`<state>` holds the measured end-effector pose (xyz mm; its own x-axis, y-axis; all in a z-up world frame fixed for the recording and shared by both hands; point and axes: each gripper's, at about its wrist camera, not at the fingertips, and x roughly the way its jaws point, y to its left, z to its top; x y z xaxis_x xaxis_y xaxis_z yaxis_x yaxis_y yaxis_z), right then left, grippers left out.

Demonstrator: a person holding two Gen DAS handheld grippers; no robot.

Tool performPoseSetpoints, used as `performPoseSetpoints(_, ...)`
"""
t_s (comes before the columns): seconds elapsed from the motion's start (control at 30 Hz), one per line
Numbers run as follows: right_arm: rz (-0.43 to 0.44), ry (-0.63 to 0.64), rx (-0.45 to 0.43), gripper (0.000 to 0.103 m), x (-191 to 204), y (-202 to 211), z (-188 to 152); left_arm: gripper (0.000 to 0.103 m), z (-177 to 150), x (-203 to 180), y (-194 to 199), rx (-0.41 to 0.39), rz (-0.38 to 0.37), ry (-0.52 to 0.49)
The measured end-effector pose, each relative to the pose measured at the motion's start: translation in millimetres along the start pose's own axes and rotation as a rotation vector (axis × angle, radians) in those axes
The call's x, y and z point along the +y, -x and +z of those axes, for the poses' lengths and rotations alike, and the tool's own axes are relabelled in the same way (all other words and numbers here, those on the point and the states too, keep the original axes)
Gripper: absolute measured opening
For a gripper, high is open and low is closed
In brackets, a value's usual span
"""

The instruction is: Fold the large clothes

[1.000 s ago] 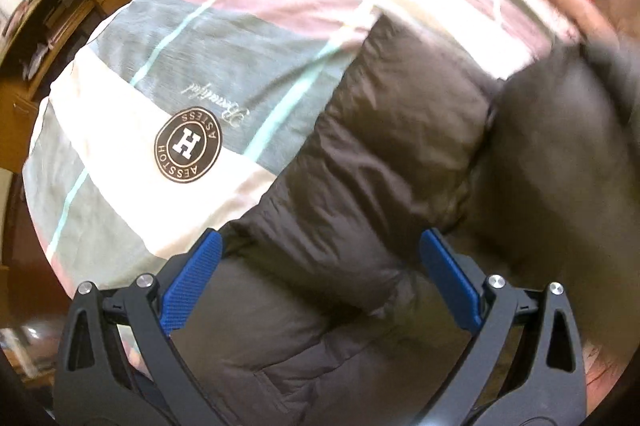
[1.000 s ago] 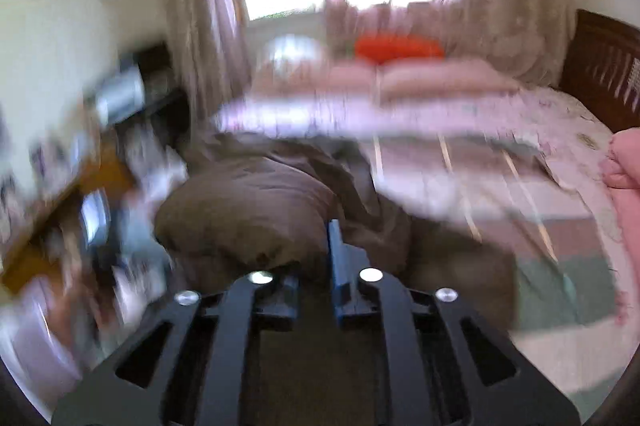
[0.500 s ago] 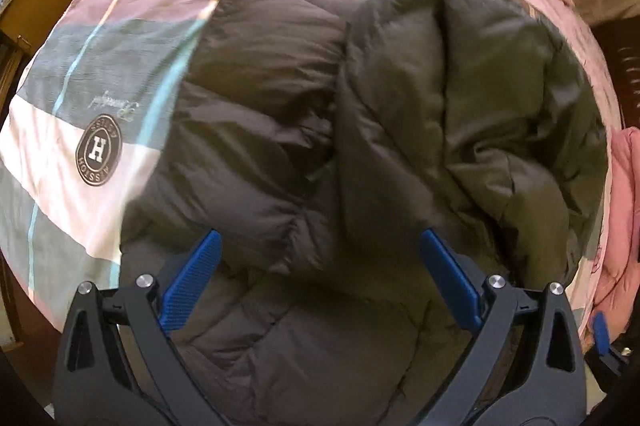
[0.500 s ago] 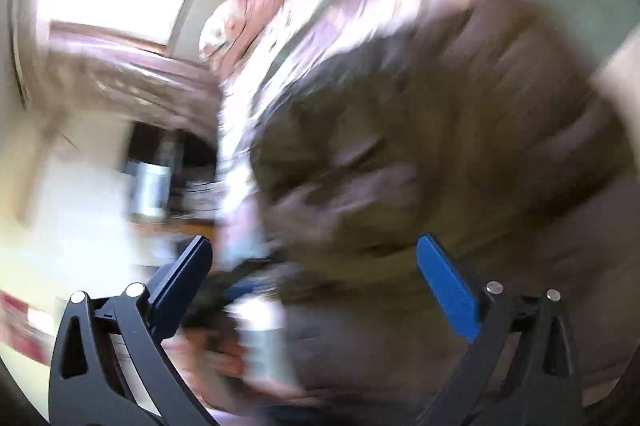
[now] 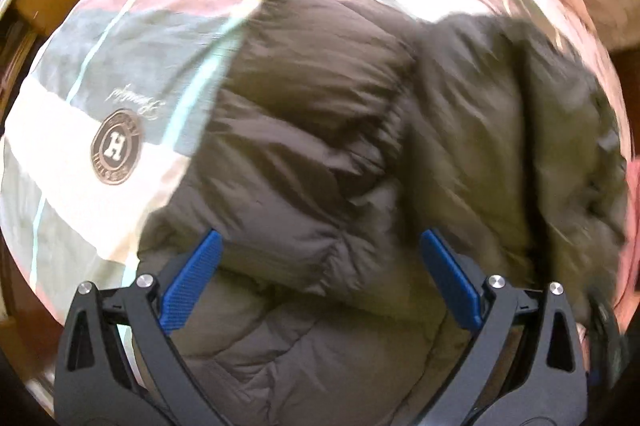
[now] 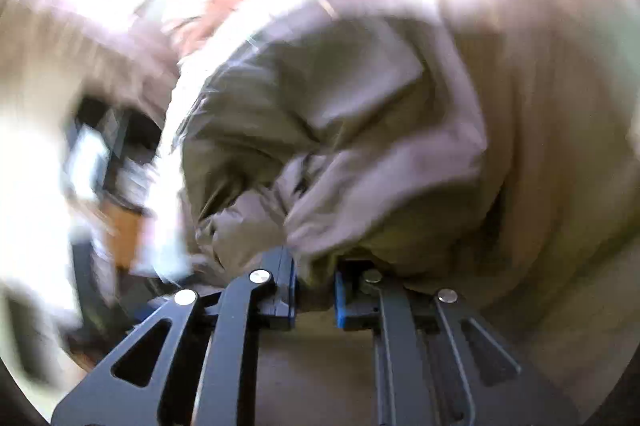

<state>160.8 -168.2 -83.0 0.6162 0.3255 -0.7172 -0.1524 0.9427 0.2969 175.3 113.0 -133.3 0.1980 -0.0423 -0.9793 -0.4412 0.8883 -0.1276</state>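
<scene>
Left wrist view: the left claw (image 5: 320, 278) hangs wide open above the dark puffer jacket (image 5: 320, 129), gripping nothing, apparently poised to take an edge. That jacket lies on the bed (image 5: 56, 153), on a striped duvet with a round logo (image 5: 116, 145), towards the near edge. Right wrist view, blurred: the right claw (image 6: 316, 290) has just been closing and now pinches a fold of jacket fabric, presumably to draw it over.
</scene>
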Motion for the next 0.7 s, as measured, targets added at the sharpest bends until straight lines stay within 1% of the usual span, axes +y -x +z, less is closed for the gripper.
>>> performPoseSetpoints(0.03,-0.017,0.088,-0.045,0.014,12.1,17.0,-2.9,0.100,2.4,7.6,3.1,-0.010,-0.005,0.027)
performPoseSetpoints(0.07,-0.001,0.168,-0.086,0.013,21.9,35.4,-10.0,0.100,4.4,14.8,6.4,-0.023,-0.006,0.050)
performPoseSetpoints(0.1,0.024,0.235,-0.109,0.013,27.9,49.5,-21.0,0.100,5.5,19.2,8.9,-0.033,-0.004,0.063)
performPoseSetpoints(0.13,0.022,0.285,-0.107,0.013,31.7,54.5,-28.1,0.100,6.4,22.8,11.8,-0.044,-0.003,0.076)
performPoseSetpoints(0.17,-0.015,0.365,-0.082,0.013,38.9,55.5,-44.4,0.100,7.0,26.5,15.3,-0.057,-0.007,0.089)
performPoseSetpoints(0.2,-0.057,0.446,-0.033,0.013,43.8,49.9,-63.2,0.100,7.9,29.9,17.1,-0.066,-0.015,0.095)
performPoseSetpoints(0.23,-0.081,0.498,0.015,0.013,44.8,41.5,-76.5,0.100,9.0,33.8,18.9,-0.078,-0.028,0.099)
performPoseSetpoints(0.27,-0.110,0.534,0.080,0.013,42.7,29.9,-93.4,0.100,8.1,33.3,23.1,-0.097,-0.044,0.096)
performPoseSetpoints(0.3,-0.159,0.568,0.195,0.014,40.3,6.8,-113.5,0.100,7.8,32.5,26.6,-0.109,-0.054,0.085)
performPoseSetpoints(0.33,-0.196,0.586,0.255,0.016,40.1,-7.0,-133.2,0.100,6.1,28.8,29.9,-0.120,-0.064,0.064)
performPoseSetpoints(0.37,-0.245,0.605,0.291,0.018,35.5,-18.8,-145.3,0.100,1.7,25.2,30.5,-0.124,-0.071,0.042)
performPoseSetpoints(0.4,-0.258,0.618,0.295,0.022,35.7,-24.2,-150.5,0.100,-0.7,19.8,30.4,-0.125,-0.083,0.005)
performPoseSetpoints(0.43,-0.248,0.622,0.298,0.023,34.5,-24.0,-147.9,0.100,-2.6,12.5,29.9,-0.127,-0.091,-0.024)
performPoseSetpoints(0.47,-0.206,0.592,0.303,0.026,31.1,-19.9,-139.1,0.100,-6.0,4.5,30.9,-0.131,-0.099,-0.060)
performPoseSetpoints(0.5,-0.164,0.548,0.309,0.033,22.7,-20.8,-130.0,0.100,-5.5,-4.5,28.4,-0.135,-0.101,-0.083)
performPoseSetpoints(0.53,-0.098,0.452,0.325,0.041,7.8,-14.6,-117.2,0.100,-7.5,-11.4,30.3,-0.143,-0.107,-0.112)
performPoseSetpoints(0.57,-0.039,0.368,0.350,0.072,-5.1,-7.3,-106.8,0.100,-10.2,-18.5,32.8,-0.151,-0.111,-0.133)
performPoseSetpoints(0.6,0.004,0.312,0.367,0.102,-15.2,1.2,-100.1,0.100,-12.8,-25.1,35.0,-0.164,-0.112,-0.164)
performPoseSetpoints(0.63,0.047,0.248,0.339,0.102,-25.5,13.9,-90.7,0.100,-14.8,-30.2,36.4,-0.174,-0.110,-0.188)
performPoseSetpoints(0.7,0.079,0.153,0.267,0.102,-42.2,35.6,-67.9,0.100,-19.2,-39.5,37.8,-0.184,-0.109,-0.229)
